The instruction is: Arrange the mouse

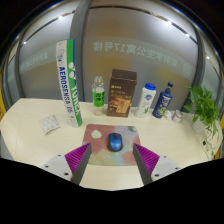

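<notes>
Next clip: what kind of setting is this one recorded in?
Probably an office or meeting room: a pale table beside glass walls with lettering, holding a blue mouse, a brown box, bottles and a potted plant. The gripper hovers with jaws open, the mouse between them.

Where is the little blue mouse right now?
The blue mouse lies on a small mat on the table, just ahead of the open gripper, in front of the brown box.

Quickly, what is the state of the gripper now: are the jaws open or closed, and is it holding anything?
Gripper: jaws open, holding nothing. The blue mouse lies on its mat, just ahead of the fingertips, untouched.
</notes>
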### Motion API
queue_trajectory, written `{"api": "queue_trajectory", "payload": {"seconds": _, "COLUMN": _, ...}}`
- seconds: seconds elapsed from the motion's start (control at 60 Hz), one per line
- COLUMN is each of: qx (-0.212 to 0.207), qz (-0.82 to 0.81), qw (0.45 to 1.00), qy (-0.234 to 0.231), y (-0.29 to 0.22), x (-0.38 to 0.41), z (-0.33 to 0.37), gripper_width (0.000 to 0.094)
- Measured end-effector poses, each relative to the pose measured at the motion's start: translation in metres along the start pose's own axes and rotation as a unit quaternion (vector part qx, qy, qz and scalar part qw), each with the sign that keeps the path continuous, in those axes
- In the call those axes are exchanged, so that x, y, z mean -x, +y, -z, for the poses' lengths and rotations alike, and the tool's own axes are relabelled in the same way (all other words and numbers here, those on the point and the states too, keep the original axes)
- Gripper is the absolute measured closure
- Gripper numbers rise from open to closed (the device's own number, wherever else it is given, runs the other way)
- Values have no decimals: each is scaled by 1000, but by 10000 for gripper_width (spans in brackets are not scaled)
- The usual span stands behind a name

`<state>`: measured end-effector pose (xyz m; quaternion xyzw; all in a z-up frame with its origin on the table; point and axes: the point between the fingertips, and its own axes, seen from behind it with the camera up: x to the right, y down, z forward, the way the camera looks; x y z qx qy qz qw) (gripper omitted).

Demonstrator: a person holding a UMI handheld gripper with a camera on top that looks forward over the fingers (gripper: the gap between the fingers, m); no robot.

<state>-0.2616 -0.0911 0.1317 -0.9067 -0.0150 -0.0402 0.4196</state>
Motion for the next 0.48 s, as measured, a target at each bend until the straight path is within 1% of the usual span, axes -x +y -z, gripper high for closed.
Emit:
{"api": "queue_trajectory", "payload": {"seconds": 0.117, "qx": -1, "qz": 4, "qw": 1000, "qy": 17, "y": 6, "x": 0, "z": 36, "gripper_width": 84}}
{"api": "queue_trajectory", "payload": {"seconds": 0.233, "qx": -6, "qz": 5, "qw": 1000, "qy": 23, "y": 10, "x": 2, "z": 61, "gripper_width": 83}}
{"api": "queue_trajectory", "payload": {"seconds": 0.367, "qx": -2, "qz": 0, "qw": 1000, "qy": 29, "y": 18, "x": 2, "z": 74, "gripper_width": 85}}
{"api": "queue_trajectory", "payload": {"seconds": 0.483, "qx": 0, "qz": 8, "qw": 1000, "qy": 25, "y": 23, "x": 7, "z": 79, "gripper_width": 87}}
